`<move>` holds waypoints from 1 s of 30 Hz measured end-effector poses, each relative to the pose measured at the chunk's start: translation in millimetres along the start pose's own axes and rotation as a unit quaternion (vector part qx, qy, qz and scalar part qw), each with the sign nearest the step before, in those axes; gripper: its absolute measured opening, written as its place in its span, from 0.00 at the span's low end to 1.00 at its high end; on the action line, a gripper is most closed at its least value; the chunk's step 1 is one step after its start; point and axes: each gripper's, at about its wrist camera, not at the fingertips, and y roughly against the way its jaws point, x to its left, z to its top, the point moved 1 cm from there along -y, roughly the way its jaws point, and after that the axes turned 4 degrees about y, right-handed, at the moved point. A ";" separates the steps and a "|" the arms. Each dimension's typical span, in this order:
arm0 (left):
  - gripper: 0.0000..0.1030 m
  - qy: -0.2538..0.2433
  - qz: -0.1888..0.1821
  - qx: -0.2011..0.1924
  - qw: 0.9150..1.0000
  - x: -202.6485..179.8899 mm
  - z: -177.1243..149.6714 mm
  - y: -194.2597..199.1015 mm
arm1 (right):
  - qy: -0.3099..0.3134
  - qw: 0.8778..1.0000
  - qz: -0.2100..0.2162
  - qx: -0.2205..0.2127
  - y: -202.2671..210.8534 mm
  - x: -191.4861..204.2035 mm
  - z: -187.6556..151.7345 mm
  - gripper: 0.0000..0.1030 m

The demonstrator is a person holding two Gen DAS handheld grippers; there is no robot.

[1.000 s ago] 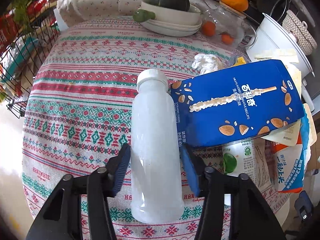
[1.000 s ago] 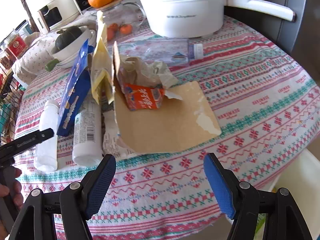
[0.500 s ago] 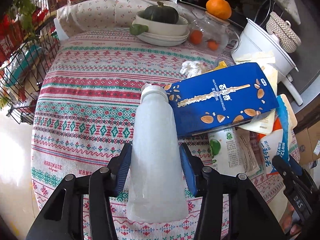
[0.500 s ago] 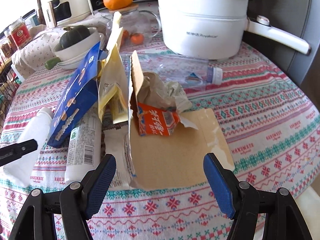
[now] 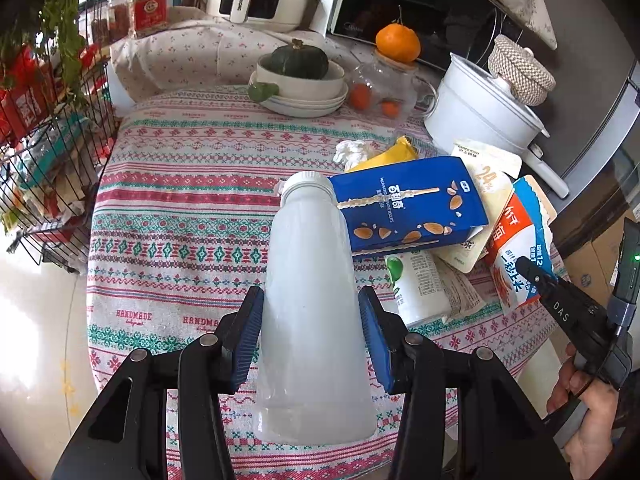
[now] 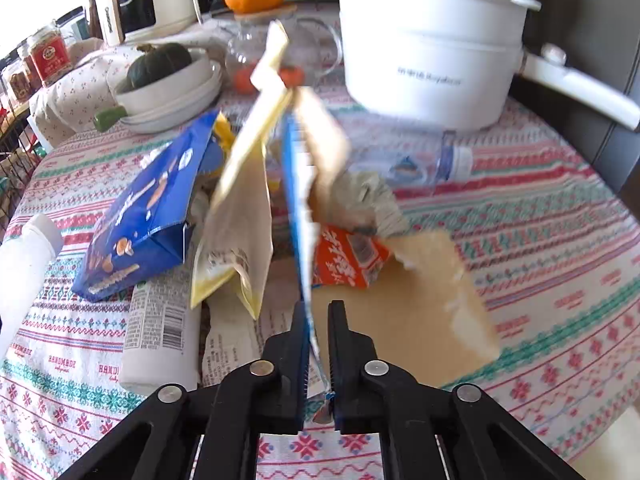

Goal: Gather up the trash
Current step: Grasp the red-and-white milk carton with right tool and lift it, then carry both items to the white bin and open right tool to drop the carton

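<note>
The left gripper [image 5: 311, 336] is squeezing the bottle [image 5: 310, 292]; the right gripper [image 6: 318, 344] is pinching a thin wrapper [image 6: 300, 216] (floppy), which could be slipping out.

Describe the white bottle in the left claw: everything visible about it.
The white bottle is cloudy, translucent plastic with a white screw cap and no label showing. It looks empty, though that is hard to confirm. It sits between the blue pads of the left claw, gripped around its lower body, cap pointing away from the camera and tilted up over the patterned tablecloth. Its neck appears beside the corner of the blue biscuit box; whether they touch is unclear.
</note>
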 end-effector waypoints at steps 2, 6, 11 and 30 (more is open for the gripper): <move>0.49 0.000 -0.008 -0.004 1.000 -1.4 -0.5 5.7 | -0.012 1.000 0.007 -0.010 11.0 -7.7 3.6 0.01; 0.49 -0.003 -0.024 -0.014 1.000 -7.8 -1.2 15.8 | -0.035 0.999 0.022 -0.024 32.9 -27.0 10.3 0.00; 0.49 -0.010 -0.045 -0.024 0.999 -19.1 -5.3 27.9 | -0.066 0.996 0.045 -0.049 62.4 -53.0 12.7 0.00; 0.49 -0.090 -0.127 -0.039 0.987 -103.7 -31.3 57.7 | -0.104 0.986 0.070 -0.111 170.6 -123.7 -20.7 0.00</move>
